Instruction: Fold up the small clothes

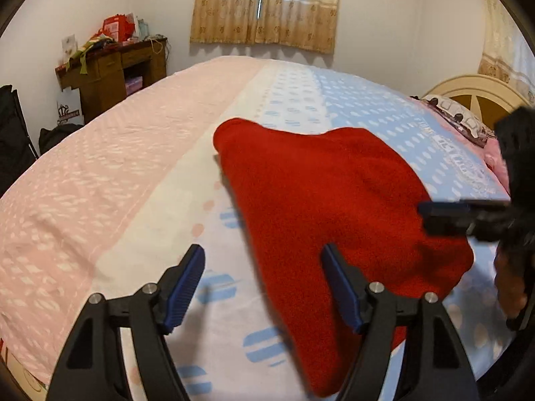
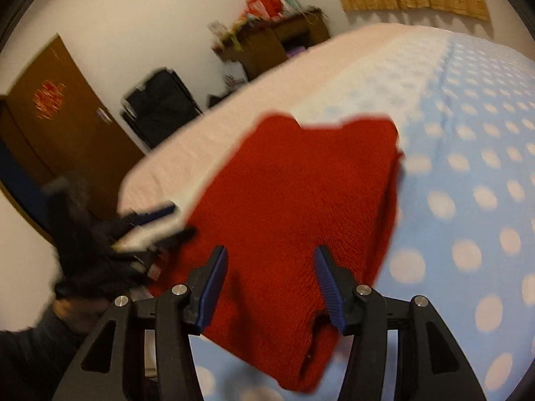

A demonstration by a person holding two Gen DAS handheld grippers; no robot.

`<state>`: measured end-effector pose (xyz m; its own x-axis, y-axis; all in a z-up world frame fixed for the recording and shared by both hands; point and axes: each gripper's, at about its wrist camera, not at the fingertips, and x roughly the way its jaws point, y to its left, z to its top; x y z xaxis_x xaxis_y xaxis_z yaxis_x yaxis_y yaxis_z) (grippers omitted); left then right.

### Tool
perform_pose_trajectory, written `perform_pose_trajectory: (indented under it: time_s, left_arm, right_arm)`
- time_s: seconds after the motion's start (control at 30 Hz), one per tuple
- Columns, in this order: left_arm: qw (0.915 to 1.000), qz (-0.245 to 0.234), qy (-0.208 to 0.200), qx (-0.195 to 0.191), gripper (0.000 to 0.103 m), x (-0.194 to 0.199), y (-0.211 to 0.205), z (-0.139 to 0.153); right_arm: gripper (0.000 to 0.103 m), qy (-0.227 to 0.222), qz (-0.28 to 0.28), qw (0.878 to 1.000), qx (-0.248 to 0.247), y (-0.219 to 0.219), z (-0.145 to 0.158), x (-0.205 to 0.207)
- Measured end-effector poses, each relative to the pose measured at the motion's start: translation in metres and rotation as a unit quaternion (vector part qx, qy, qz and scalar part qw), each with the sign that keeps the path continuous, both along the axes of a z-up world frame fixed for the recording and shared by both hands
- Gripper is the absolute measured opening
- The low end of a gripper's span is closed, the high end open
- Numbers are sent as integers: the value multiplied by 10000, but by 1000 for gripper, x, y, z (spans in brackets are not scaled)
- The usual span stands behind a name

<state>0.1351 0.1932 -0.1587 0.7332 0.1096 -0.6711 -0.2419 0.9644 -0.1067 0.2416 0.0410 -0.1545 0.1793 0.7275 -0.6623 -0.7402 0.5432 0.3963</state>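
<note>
A red knitted garment (image 1: pixel 331 200) lies folded on the bed; it also shows in the right wrist view (image 2: pixel 301 200). My left gripper (image 1: pixel 264 260) is open and empty, over the garment's near left edge. My right gripper (image 2: pixel 271 264) is open and empty, just above the garment's near part. The right gripper also shows at the right of the left wrist view (image 1: pixel 444 217), at the garment's right edge. The left gripper shows blurred at the left of the right wrist view (image 2: pixel 160 224).
The bed (image 1: pixel 100 173) has a pink, white and blue dotted sheet. A wooden desk (image 1: pixel 110 67) with clutter stands by the far wall. A headboard (image 1: pixel 474 97) and pillow are at the right. A brown door (image 2: pixel 57 127) and a dark bag (image 2: pixel 160 103) are at the left.
</note>
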Motion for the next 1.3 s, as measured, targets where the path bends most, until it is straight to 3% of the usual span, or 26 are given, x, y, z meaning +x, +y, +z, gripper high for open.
perform_pose_trajectory:
  time_s: [0.13, 0.23, 0.3, 0.4, 0.6, 1.3]
  left_arm:
    - [9999, 80, -16, -102, 83, -5, -1, 4]
    - [9996, 111, -163, 214, 85, -15, -13, 24]
    - [9989, 60, -351, 308, 92, -23, -22, 36]
    - [9975, -11, -673, 220, 95, -33, -28, 52]
    - [9958, -134, -885, 166, 97, -39, -36, 64]
    - [9938, -223, -1085, 110, 97, -48, -46, 73]
  right_arm:
    - [55, -158, -304, 9994, 75, -9, 17, -8]
    - [64, -837, -743, 9936, -125, -14, 41, -24]
    - [71, -1170, -1051, 9872, -263, -18, 50, -33]
    - [71, -1367, -1331, 9811, -322, -26, 61, -45]
    - [72, -1730, -1454, 9735, -339, -34, 75, -72]
    - [73, -1851, -1530, 9705, -195, -42, 90, -89]
